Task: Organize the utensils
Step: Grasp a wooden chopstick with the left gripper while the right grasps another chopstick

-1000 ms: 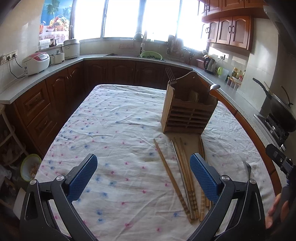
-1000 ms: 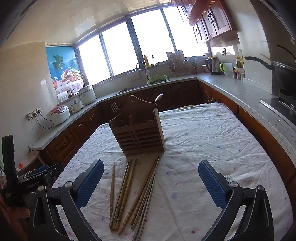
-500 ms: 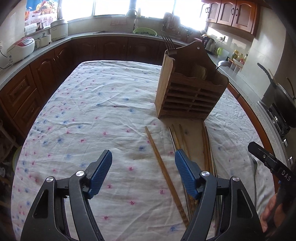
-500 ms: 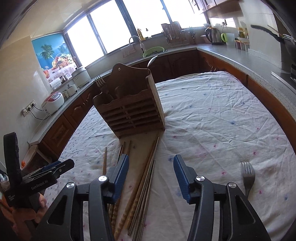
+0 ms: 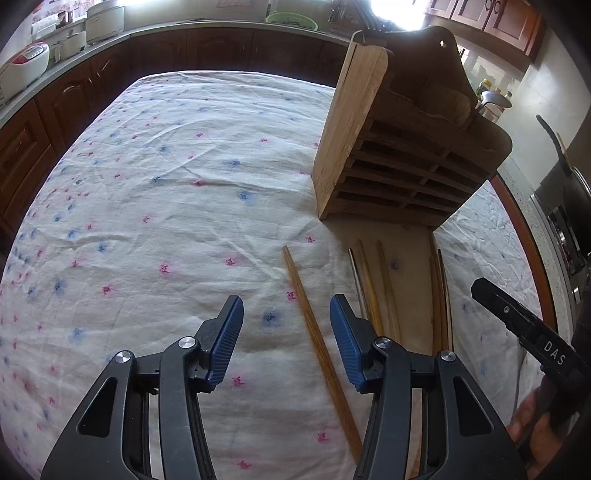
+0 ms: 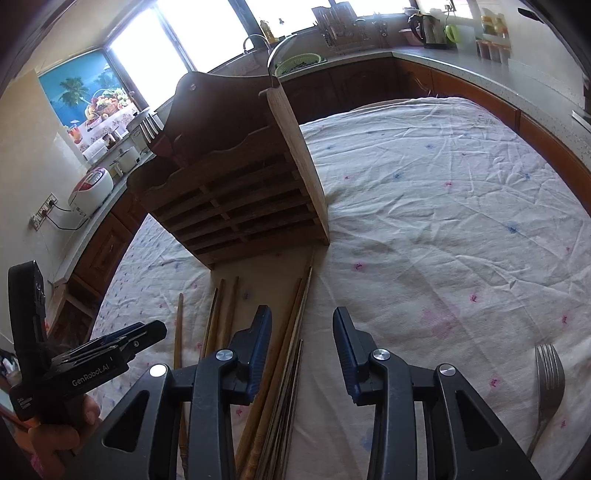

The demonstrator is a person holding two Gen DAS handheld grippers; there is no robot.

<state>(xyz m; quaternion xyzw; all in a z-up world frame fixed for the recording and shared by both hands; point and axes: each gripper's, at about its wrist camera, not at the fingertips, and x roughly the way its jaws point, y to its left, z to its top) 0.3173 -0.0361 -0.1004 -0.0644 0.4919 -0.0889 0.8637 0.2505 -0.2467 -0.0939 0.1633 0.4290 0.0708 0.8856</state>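
A wooden utensil holder (image 5: 399,147) stands on the flowered tablecloth; it also shows in the right wrist view (image 6: 236,177), with a fork (image 6: 149,127) and a spoon in it. Several chopsticks lie in front of it. My left gripper (image 5: 286,334) is open low over the cloth, with one wooden chopstick (image 5: 317,343) between its fingers. My right gripper (image 6: 302,349) is open over a bundle of chopsticks (image 6: 286,354). A metal fork (image 6: 548,387) lies on the cloth to the right of it.
More chopsticks (image 5: 380,291) lie right of the left gripper. Kitchen counters with rice cookers (image 5: 22,62), a sink and a kettle (image 6: 424,26) ring the table. A stove with a pan (image 5: 569,199) is at the right. The table edge (image 6: 554,147) curves nearby.
Both grippers have moved down and forward toward the chopsticks and have narrowed their openings. The holder looms larger in both views.
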